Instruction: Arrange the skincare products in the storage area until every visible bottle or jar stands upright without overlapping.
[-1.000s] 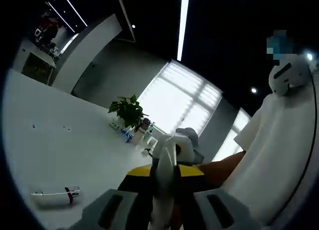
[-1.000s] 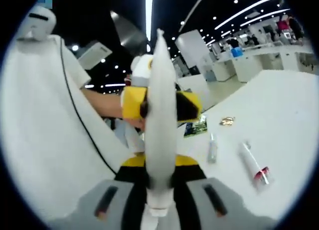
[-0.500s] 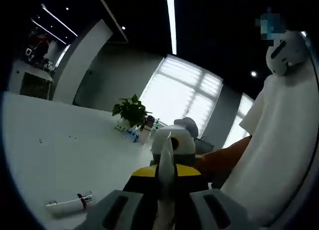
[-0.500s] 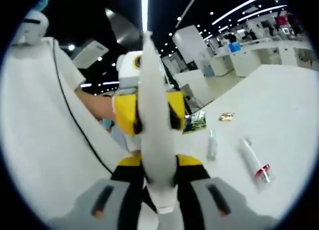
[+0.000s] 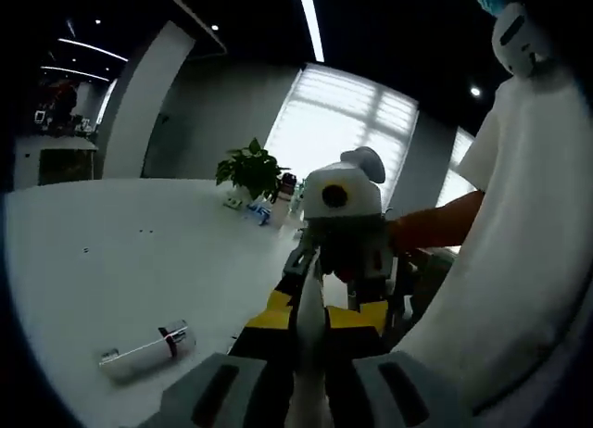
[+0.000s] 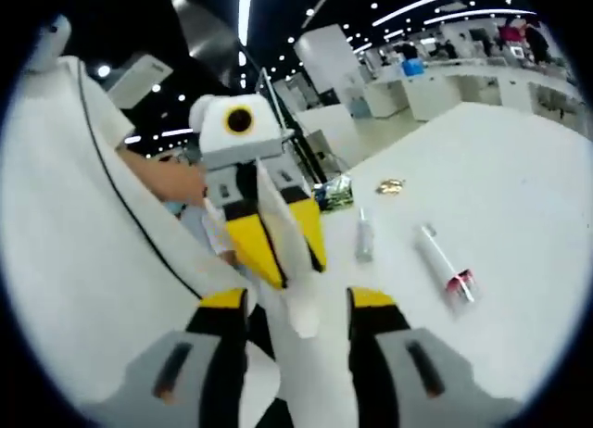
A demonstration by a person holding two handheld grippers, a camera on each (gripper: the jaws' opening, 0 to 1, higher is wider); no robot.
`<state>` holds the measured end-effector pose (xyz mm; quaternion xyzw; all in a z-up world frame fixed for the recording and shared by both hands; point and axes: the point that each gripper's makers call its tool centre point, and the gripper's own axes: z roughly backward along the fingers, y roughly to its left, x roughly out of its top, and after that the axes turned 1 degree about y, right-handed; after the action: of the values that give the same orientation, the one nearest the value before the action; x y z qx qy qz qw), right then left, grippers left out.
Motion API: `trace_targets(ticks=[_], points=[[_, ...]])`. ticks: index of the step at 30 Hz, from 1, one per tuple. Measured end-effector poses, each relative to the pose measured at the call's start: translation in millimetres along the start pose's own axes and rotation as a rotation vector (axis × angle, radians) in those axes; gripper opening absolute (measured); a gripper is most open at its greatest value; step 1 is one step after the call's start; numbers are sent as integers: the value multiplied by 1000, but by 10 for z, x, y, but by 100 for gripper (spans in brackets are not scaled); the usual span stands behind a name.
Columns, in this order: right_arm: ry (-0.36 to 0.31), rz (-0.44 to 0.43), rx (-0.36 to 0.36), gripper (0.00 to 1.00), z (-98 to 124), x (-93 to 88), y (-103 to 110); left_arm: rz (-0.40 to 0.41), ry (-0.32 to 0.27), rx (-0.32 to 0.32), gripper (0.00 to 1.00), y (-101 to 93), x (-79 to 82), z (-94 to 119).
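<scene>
Left tongs [image 5: 310, 391] clamp a white tube [image 6: 283, 252]; right tongs [image 6: 298, 319] spread wide, mid-handover. Next, stand it upright on the counter [image 6: 519, 196].

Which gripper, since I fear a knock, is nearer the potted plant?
Right. The right gripper sits ahead of the left gripper, toward the plant at the table's far side. The left gripper, holding the tube, is farther back.
</scene>
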<state>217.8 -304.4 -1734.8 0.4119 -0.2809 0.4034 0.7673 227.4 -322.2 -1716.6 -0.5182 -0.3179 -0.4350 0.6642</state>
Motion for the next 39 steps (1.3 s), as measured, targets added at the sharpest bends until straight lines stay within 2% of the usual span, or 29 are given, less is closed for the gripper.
trace_targets(ticks=[2, 3, 5, 7, 9, 12, 15, 18, 23, 24, 26, 30, 32, 36, 39], points=[[8, 24, -2, 40, 30, 13, 21, -4, 12, 0, 8, -12, -42, -10], [2, 33, -2, 38, 79, 63, 51, -23, 54, -5, 8, -30, -138, -24], [-1, 41, -2, 37, 100, 99, 46, -44, 86, -1, 9, -31, -212, -33], [37, 79, -11, 35, 96, 89, 30, -58, 112, 10, 9, -30, -272, -39], [131, 154, 2, 31, 74, 13, 58, -68, 125, 7, 9, -46, -322, -39], [220, 238, 16, 26, 28, -39, 104, -118, 163, 3, 9, -72, -403, -50], [239, 281, 24, 18, -18, -25, 141, -163, 198, 13, 9, -58, -475, -62], [244, 277, 30, 18, -34, -6, 173, -207, 228, 14, 9, -71, -531, -79], [299, 317, 27, 13, -89, -69, 209, -229, 219, 8, 9, -104, -525, -115], [307, 325, 26, 11, -110, -80, 210, -243, 238, 19, 9, -88, -549, -117], [321, 350, 4, 6, -120, -75, 175, -245, 238, 18, 9, -86, -560, -126], [364, 381, -5, 4, -130, -103, 156, -254, 249, 22, 9, -84, -573, -141], [374, 415, -24, 2, -127, -85, 153, -250, 237, 32, 9, -69, -552, -138], [384, 417, -40, 0, -111, -30, 139, -246, 193, 56, 10, -48, -493, -122], [428, 455, -39, 0, -122, -24, 133, -253, 170, 73, 11, -36, -482, -124]])
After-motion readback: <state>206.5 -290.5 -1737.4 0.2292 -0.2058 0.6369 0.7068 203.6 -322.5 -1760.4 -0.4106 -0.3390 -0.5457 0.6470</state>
